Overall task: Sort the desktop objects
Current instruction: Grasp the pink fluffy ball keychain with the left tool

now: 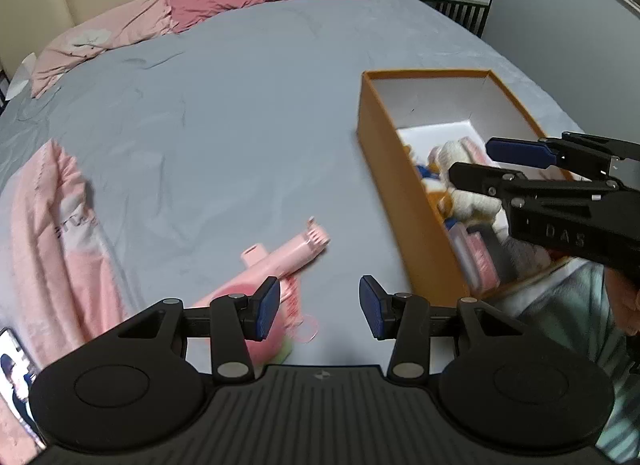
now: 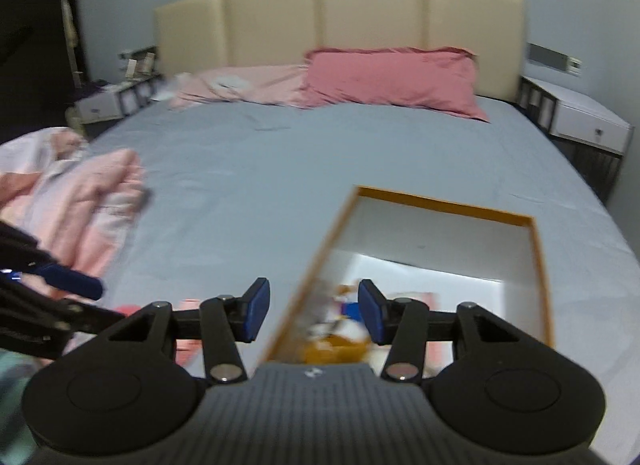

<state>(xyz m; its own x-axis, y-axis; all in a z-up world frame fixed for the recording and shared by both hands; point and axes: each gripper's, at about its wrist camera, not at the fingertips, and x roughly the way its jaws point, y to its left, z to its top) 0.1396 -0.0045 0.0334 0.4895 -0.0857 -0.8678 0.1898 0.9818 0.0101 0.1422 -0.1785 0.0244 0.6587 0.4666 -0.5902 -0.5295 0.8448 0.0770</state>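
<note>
A pink handheld gadget (image 1: 280, 261) lies on the grey bedsheet (image 1: 240, 125), just ahead of and partly behind the left finger of my left gripper (image 1: 320, 307). That gripper is open with nothing between its blue pads. To the right stands an orange box (image 1: 400, 185) with white inner walls. It holds a white plush toy (image 1: 478, 205) and some blurred pink and blue items. My right gripper (image 1: 480, 163) hovers over the box, open and empty. In the right wrist view, the right gripper (image 2: 314, 311) looks down past the box rim (image 2: 536, 265) at the blurred plush toy (image 2: 340, 329).
A pink quilt (image 1: 52, 233) lies bunched at the left bed edge. Pink pillows (image 2: 392, 77) rest against the cream headboard (image 2: 340, 13). White bedside cabinets (image 2: 588, 117) flank the bed. A phone (image 1: 12, 377) shows at the lower left. A pale green sleeve (image 1: 560, 309) is beside the box.
</note>
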